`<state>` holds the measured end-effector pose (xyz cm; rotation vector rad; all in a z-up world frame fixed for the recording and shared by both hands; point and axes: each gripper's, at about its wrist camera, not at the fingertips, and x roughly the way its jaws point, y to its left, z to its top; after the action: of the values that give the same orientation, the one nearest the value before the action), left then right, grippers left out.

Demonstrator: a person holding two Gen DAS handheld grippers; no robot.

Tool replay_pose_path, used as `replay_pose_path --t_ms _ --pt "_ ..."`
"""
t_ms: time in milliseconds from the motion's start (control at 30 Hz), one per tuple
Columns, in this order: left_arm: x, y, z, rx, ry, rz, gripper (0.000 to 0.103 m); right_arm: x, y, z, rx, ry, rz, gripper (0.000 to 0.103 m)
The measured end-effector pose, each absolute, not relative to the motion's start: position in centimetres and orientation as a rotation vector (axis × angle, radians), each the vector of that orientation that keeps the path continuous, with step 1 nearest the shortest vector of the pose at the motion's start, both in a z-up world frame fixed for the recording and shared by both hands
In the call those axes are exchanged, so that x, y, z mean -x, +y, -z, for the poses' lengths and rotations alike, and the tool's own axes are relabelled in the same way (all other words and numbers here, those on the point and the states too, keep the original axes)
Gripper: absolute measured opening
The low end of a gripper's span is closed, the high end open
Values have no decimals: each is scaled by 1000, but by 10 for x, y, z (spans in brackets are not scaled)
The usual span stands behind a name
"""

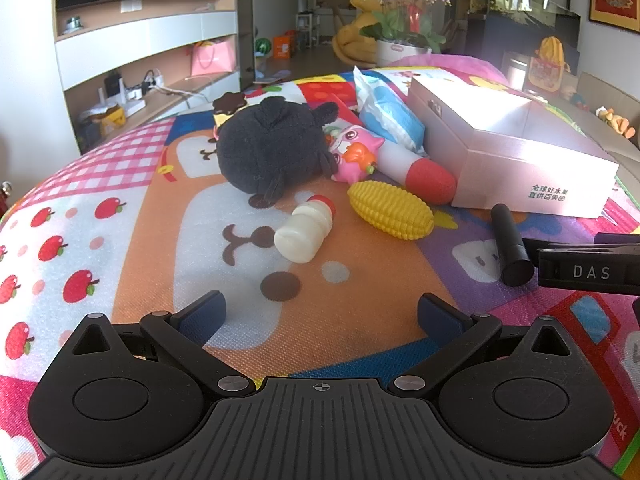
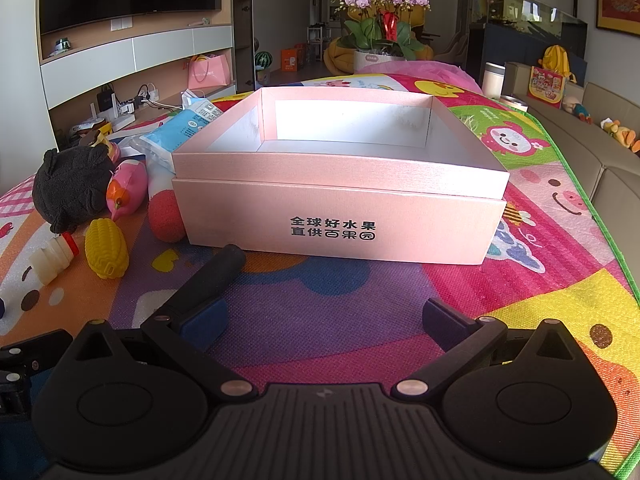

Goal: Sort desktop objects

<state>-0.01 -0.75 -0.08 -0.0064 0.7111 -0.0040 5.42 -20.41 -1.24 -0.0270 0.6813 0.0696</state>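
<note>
The left hand-held gripper [image 1: 320,316] hovers low over the cartoon-printed play mat [image 1: 120,240] with its blue-padded fingers spread wide and nothing between them; the right hand-held gripper [image 2: 320,316] is likewise spread wide and empty, facing the pink box [image 2: 340,220]. The box is open at the top, pale pink outside and white inside, with black Chinese characters on its front wall; nothing is visible inside it from this angle. It sits on the mat to the right of the loose items.

Items observed, left of the box: a black plush toy [image 1: 268,152] lying on the mat; a pink cartoon squeeze toy [image 1: 354,154] touching the plush; a yellow toy corn cob [image 1: 390,210] just in front of it; a small white bottle with a red cap [image 1: 306,230] on its side, near the corn; a white cylinder with a red rounded end [image 1: 420,172] resting against the box wall; a blue-and-white tissue pack [image 1: 384,114] behind it, beside the box; a chocolate-topped toy cake [image 1: 228,106] behind the plush. A black cylindrical tube [image 1: 512,244] lies in front of the box; in the right wrist view it lies just beyond the gripper's left fingertip.
</note>
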Motion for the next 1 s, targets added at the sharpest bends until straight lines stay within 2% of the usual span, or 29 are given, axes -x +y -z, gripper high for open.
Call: replay_pose_path --t_ms 467,767,1000 --pt "0 -8 1 3 712 2 103 -56 -203 12 33 684 -74 103" --pt "0 -8 2 2 713 2 103 -50 -212 2 54 804 -141 103" --pt "0 -5 0 15 715 11 103 -30 -214 -1 104 812 -225 103"
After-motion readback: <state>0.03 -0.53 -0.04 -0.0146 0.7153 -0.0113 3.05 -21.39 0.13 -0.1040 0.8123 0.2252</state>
